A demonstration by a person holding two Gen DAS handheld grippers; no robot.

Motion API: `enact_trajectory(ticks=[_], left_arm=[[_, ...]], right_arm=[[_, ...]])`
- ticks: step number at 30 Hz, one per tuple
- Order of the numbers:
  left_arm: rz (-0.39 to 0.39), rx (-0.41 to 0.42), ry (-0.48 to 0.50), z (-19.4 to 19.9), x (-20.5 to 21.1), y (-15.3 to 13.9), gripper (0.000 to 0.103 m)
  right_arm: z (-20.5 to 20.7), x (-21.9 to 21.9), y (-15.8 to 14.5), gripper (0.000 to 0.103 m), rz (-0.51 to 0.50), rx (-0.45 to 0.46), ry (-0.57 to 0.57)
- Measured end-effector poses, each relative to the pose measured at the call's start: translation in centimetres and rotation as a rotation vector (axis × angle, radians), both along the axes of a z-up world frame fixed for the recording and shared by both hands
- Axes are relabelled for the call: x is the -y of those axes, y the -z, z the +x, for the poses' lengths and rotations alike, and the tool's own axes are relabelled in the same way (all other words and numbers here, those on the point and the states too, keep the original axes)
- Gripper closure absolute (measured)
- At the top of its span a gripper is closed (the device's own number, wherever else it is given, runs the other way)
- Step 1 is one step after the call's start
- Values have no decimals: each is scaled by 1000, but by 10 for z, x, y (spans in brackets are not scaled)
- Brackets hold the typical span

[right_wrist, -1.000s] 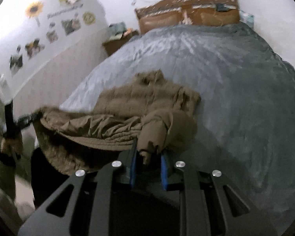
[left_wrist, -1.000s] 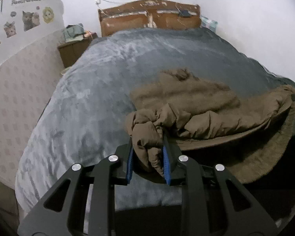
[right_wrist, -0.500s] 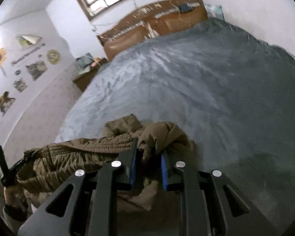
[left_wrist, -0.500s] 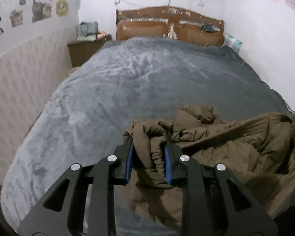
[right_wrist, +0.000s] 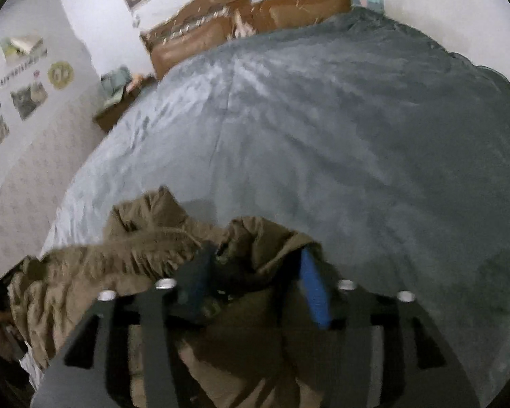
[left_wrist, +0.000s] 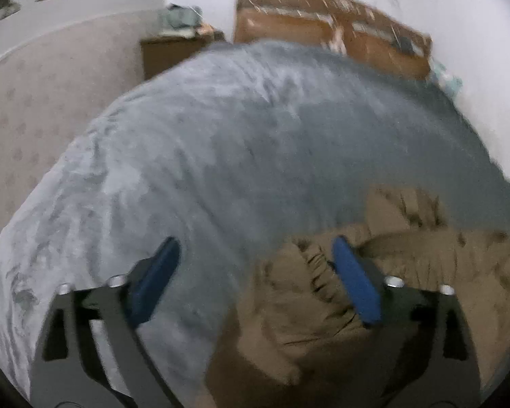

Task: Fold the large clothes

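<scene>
A brown padded jacket [left_wrist: 408,272] lies bunched at the near edge of a bed with a grey plush blanket [left_wrist: 238,153]. My left gripper [left_wrist: 255,278] is open, its blue pads wide apart, with the jacket's left corner loose between them and under the right pad. In the right wrist view the jacket [right_wrist: 102,272] spreads to the left and under the gripper. My right gripper [right_wrist: 255,289] is open too, with a fold of the jacket lying loose between its blue pads.
A wooden headboard [right_wrist: 248,27] stands at the far end of the bed. A bedside cabinet [left_wrist: 173,51] with clutter stands at the far left by the papered wall. White wall runs along the bed's right side [left_wrist: 476,51].
Both grippers were shut on jacket corners and carried them forward over the bed. Now both have opened and let the jacket go; it has dropped onto the blanket.
</scene>
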State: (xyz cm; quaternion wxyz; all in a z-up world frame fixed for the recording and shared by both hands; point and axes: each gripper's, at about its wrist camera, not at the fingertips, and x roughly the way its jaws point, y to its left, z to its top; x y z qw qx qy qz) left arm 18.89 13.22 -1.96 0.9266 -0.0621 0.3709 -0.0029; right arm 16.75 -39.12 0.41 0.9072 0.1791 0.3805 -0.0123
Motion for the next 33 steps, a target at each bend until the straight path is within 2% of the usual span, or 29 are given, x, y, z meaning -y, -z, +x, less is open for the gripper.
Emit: enact_trajectory(ticks=[1, 2, 4, 6, 8, 10, 11, 13, 14, 18, 21, 25, 26, 27, 28, 29, 30, 31, 32, 33], left_arm=[[-22, 20, -16, -4, -8, -6, 9], [-40, 35, -27, -9, -15, -11, 9], [-49, 68, -51, -17, -25, -21, 7], [-34, 89, -76, -33, -36, -28, 4], [-2, 98, -104, -47, -49, -32, 3], [50, 74, -122, -58, -62, -32, 3], [46, 45, -89, -59, -65, -28, 3], [-11, -43, 59, -54, -65, -10, 3], [-22, -60, 111, -56, -62, -2, 3], [20, -126, 269, -51, -25, 28, 3], [20, -176, 326, -44, 4, 45, 3], [75, -181, 316, -32, 22, 55, 3], [58, -180, 307, -29, 23, 56, 3], [32, -182, 302, -26, 22, 57, 8], [7, -190, 304, -25, 22, 56, 15], [-30, -202, 303, -22, 21, 56, 39], [-44, -205, 295, -22, 19, 57, 58], [-55, -194, 272, -20, 18, 54, 65], [-50, -182, 265, -21, 19, 52, 81], [-41, -162, 259, -20, 19, 50, 90]], right_arm=[[-6, 6, -7, 12, 2, 41, 36], [-18, 12, -17, 8, -3, 95, 81], [-30, 21, -29, 8, 6, 147, 118], [-38, 28, -36, 8, 28, 167, 105], [-44, 31, -36, 8, 47, 161, 79], [-49, 30, -27, 8, 58, 122, 38], [-50, 28, -20, 8, 69, 93, -1], [-50, 22, -10, 8, 69, 41, -71], [-49, 16, -4, 8, 40, 15, -101], [-40, 0, 8, 8, 5, -46, -182], [-36, -8, 22, 8, 8, -98, -214], [-36, -15, 39, 9, 3, -157, -244], [-35, -14, 41, 17, 13, -166, -245], [-33, -15, 43, 26, 23, -172, -244], [-31, -15, 44, 45, 24, -180, -241], [-30, -17, 44, 57, 18, -179, -243], [-30, -19, 42, 63, 7, -171, -243], [-29, -20, 39, 71, -4, -157, -239], [-29, -21, 36, 77, -8, -152, -236], [-29, -21, 30, 79, -15, -138, -225]])
